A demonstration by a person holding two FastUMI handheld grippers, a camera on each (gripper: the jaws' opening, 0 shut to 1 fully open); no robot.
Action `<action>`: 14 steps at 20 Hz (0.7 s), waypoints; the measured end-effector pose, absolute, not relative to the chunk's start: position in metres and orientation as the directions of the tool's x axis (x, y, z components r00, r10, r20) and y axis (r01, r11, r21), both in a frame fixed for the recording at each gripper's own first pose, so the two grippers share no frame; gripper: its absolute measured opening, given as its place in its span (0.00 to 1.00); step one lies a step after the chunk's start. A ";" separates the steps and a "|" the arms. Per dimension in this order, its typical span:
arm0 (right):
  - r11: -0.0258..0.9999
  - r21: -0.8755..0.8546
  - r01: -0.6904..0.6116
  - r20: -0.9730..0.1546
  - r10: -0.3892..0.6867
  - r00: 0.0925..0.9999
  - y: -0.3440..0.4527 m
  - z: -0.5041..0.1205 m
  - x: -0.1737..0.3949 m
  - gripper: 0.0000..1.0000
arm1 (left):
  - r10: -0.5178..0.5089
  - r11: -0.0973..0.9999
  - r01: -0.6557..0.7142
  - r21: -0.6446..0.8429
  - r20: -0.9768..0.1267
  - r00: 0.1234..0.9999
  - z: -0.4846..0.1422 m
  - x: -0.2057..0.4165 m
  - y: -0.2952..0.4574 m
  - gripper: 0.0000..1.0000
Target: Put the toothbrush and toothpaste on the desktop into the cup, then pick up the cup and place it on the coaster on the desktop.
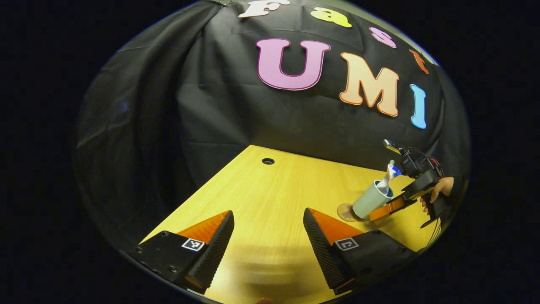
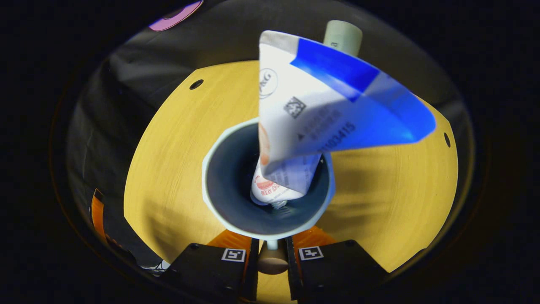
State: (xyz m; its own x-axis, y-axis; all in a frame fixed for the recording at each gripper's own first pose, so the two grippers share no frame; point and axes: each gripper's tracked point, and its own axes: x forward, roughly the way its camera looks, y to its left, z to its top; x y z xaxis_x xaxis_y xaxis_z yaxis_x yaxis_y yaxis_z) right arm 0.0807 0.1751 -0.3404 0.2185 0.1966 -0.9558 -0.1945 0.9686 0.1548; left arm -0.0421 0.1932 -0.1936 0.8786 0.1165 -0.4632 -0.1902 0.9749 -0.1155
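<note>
Two claws: the left claw (image 1: 268, 240) spread over bare desktop (image 1: 270, 190), the right claw (image 2: 270, 264) pinching the cup (image 2: 219, 198) beside the coaster (image 1: 345, 212).

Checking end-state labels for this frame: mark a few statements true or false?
1. The toothpaste is in the cup. True.
2. The left gripper holds the toothbrush. False: it is open and empty above the table.
3. The right gripper grips the cup. True: its fingers are closed on the handle side.
4. The cup lies flat on the table, far from the coaster. False: it is tilted, with its base at the coaster.
</note>
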 end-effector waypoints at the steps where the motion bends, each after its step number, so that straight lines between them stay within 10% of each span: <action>1: 0.970 0.147 -0.196 -0.958 0.189 0.216 0.179 -0.342 0.080 0.31 | 0.117 0.975 -0.190 -0.115 -0.464 0.878 -0.195 -0.042 0.197 0.95; 10: 0.977 0.123 -0.175 -0.965 0.159 0.208 0.203 -0.346 0.092 0.29 | 0.076 0.979 -0.153 -0.133 -0.458 0.886 -0.197 -0.026 0.201 0.95; 14: 0.975 0.117 -0.188 -0.949 0.166 0.268 0.200 -0.325 0.094 0.60 | 0.009 0.983 -0.092 -0.160 -0.455 0.890 -0.195 -0.014 0.177 0.95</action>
State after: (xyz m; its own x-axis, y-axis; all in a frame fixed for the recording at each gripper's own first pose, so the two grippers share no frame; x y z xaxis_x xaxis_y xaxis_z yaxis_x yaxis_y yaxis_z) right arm 0.0935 0.2003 -0.3246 0.2680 0.1657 -0.9491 -0.1876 0.9752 0.1173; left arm -0.0138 0.1767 -0.1950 0.8902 0.0090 -0.4554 -0.0917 0.9829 -0.1597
